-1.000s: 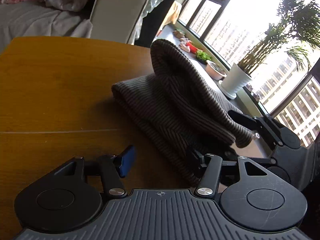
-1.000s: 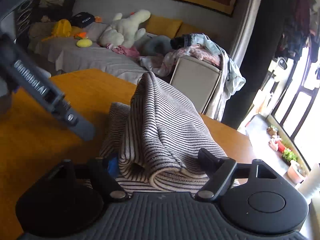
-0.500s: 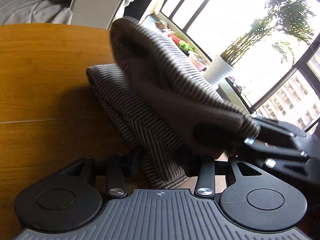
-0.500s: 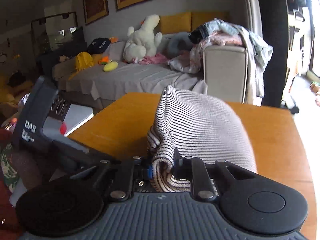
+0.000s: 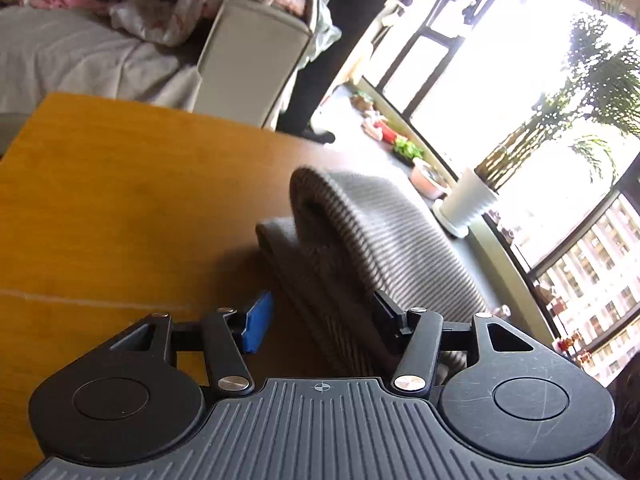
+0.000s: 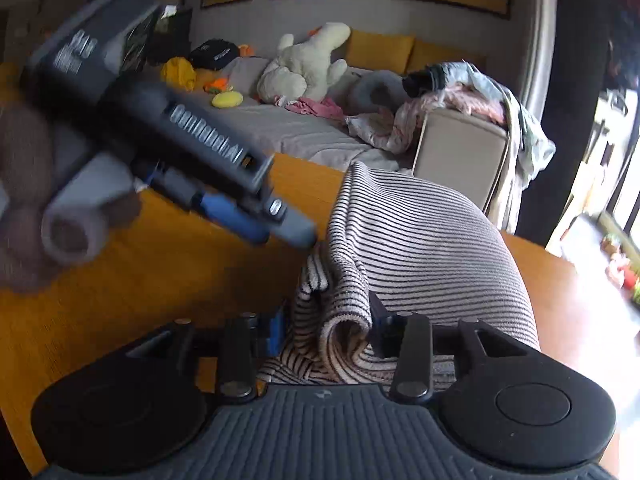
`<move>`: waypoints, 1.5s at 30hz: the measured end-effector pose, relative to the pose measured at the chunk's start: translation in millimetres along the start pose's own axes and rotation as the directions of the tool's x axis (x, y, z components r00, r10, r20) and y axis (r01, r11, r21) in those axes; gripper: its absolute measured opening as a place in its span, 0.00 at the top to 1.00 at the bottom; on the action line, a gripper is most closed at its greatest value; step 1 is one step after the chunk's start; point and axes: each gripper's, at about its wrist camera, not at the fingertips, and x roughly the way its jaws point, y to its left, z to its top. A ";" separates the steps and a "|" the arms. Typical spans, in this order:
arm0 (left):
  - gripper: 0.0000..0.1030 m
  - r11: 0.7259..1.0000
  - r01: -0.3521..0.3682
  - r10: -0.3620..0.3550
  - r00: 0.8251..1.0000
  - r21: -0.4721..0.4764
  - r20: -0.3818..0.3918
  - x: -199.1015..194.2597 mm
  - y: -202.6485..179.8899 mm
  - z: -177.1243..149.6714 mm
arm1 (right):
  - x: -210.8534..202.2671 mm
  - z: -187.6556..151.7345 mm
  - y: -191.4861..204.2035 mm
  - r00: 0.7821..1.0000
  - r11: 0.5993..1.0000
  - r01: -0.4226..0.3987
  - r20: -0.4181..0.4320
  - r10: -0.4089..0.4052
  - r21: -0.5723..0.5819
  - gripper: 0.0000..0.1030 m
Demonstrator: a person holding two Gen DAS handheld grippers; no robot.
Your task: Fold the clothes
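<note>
Left wrist view, garment: we saw the striped knit garment [image 5: 380,248] lying folded on the wooden tabletop [image 5: 120,200], its top layer arched up in a hump.
Left wrist view, left gripper: our left gripper [image 5: 320,316] had its jaws opening; the blue pad [image 5: 258,322] stood clear of the cloth on one side, while the other finger lay against the garment's edge, so we saw no pinch.
Left wrist view only: we saw a white plant pot [image 5: 466,204] on the window ledge, with bright windows behind it.
Right wrist view, garment: we saw the same garment [image 6: 420,240] from its near end, a rolled hem sitting between the fingers.
Right wrist view, right gripper: our right gripper [image 6: 326,328] was opening, and whether its pads pressed the hem we could not tell.
Right wrist view only: we saw the left gripper [image 6: 256,216] blurred beside the garment's upper fold, a sofa [image 6: 280,132] and a plush toy [image 6: 308,64].
</note>
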 end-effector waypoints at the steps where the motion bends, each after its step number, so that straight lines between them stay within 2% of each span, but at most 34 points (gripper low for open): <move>1: 0.43 1.000 0.007 -0.007 1.000 0.023 0.027 -4.8 -6.6 6.3 | 1.8 0.1 10.1 1.000 0.998 0.028 -0.006 -0.028 -0.052 0.55; 3: 0.43 0.997 0.038 -0.041 0.998 0.068 0.051 -5.5 -22.0 15.7 | 5.1 -0.8 25.0 0.997 0.989 0.072 -0.011 -0.074 -0.132 0.53; 6: 0.44 0.990 0.061 -0.065 0.997 0.131 0.031 9.5 -46.1 22.2 | 6.9 -1.8 34.7 0.994 0.976 0.104 -0.011 -0.108 -0.193 0.53; 8: 0.44 0.985 0.037 -0.037 0.999 0.167 -0.007 29.4 -51.1 19.6 | 6.1 -1.4 35.8 0.994 0.973 0.104 -0.011 -0.109 -0.206 0.51; 11: 0.44 0.982 -0.010 0.020 0.999 0.190 -0.049 51.6 -45.8 11.1 | -3.4 4.4 19.6 0.999 0.988 0.037 -0.008 -0.039 -0.149 0.47; 12: 0.40 0.982 -0.020 0.031 0.998 0.187 -0.058 54.9 -43.0 9.0 | -9.0 7.8 10.7 1.000 0.994 0.007 -0.004 -0.008 -0.113 0.47; 14: 0.37 0.991 0.007 0.003 0.997 0.131 -0.076 57.7 -28.8 6.2 | -22.6 15.0 -9.0 0.999 0.999 -0.047 0.021 0.048 -0.023 0.42; 16: 0.35 0.996 0.030 -0.023 0.996 0.085 -0.084 58.6 -19.1 5.4 | -35.6 20.9 -28.0 0.995 0.994 -0.084 0.067 0.080 0.065 0.41; 18: 0.35 0.997 0.039 -0.033 0.996 0.069 -0.084 59.1 -13.9 4.7 | -40.8 24.1 -40.5 0.992 0.988 -0.096 0.093 0.085 0.124 0.49; 19: 0.35 0.997 0.042 -0.036 0.996 0.066 -0.083 59.4 -13.1 4.2 | -43.5 25.6 -46.8 0.991 0.983 -0.102 0.106 0.086 0.153 0.64; 21: 0.35 0.997 0.045 -0.039 0.996 0.064 -0.081 59.2 -11.8 4.7 | -34.6 23.8 -49.6 0.993 0.978 -0.100 0.079 0.087 0.181 0.68; 23: 0.32 0.997 0.046 -0.041 0.996 0.060 -0.083 59.6 -9.9 4.1 | -13.4 15.0 -42.4 0.992 0.973 -0.125 -0.006 0.128 0.195 0.68; 24: 0.31 0.997 0.042 -0.037 0.995 0.061 -0.089 59.8 -8.9 3.1 | -5.1 8.2 -35.6 0.991 0.974 -0.125 -0.027 0.132 0.187 0.67; 27: 0.28 0.997 0.035 -0.030 0.996 0.065 -0.083 56.2 -4.2 1.1 | -3.3 0.2 -15.9 0.995 0.991 -0.096 -0.009 0.097 0.094 0.60; 29: 0.28 0.997 0.035 -0.029 0.996 0.066 -0.083 55.9 -5.3 1.8 | -4.9 4.1 -17.5 0.993 0.988 -0.115 -0.016 0.117 0.102 0.55; 31: 0.28 0.997 0.031 -0.025 0.997 0.076 -0.079 54.9 -7.5 1.5 | -11.7 9.9 -26.0 0.990 0.985 -0.140 -0.008 0.142 0.103 0.54; 33: 0.28 0.996 0.028 -0.022 0.997 0.085 -0.076 54.2 -8.8 1.4 | -27.5 16.0 -43.9 0.988 0.978 -0.152 0.032 0.149 0.144 0.46; 34: 0.28 0.996 0.028 -0.022 0.997 0.085 -0.076 54.2 -8.9 1.5 | -35.8 18.9 -53.5 0.987 0.973 -0.155 0.054 0.148 0.170 0.33; 35: 0.28 0.996 0.031 -0.024 0.997 0.081 -0.078 54.4 -8.8 2.0 | -42.9 20.0 -65.7 0.987 0.966 -0.155 0.075 0.142 0.208 0.24; 37: 0.28 0.996 0.032 -0.026 0.997 0.079 -0.077 54.4 -8.7 2.1 | -51.8 16.0 -94.0 0.988 0.941 -0.141 0.102 0.115 0.308 0.19; 40: 0.27 0.996 0.031 -0.025 0.997 0.081 -0.076 54.3 -9.0 2.1 | -46.9 -3.9 -132.5 0.995 0.876 -0.092 0.079 0.062 0.474 0.19; 43: 0.26 0.996 0.029 -0.023 0.997 0.081 -0.076 52.7 -10.3 1.2 | -20.4 -36.9 -153.8 0.998 0.788 -0.055 0.000 0.069 0.614 0.19; 45: 0.25 0.996 0.028 -0.022 0.997 0.082 -0.078 52.0 -9.9 0.5 | -7.5 -51.0 -155.8 0.996 0.746 -0.064 -0.005 0.090 0.662 0.19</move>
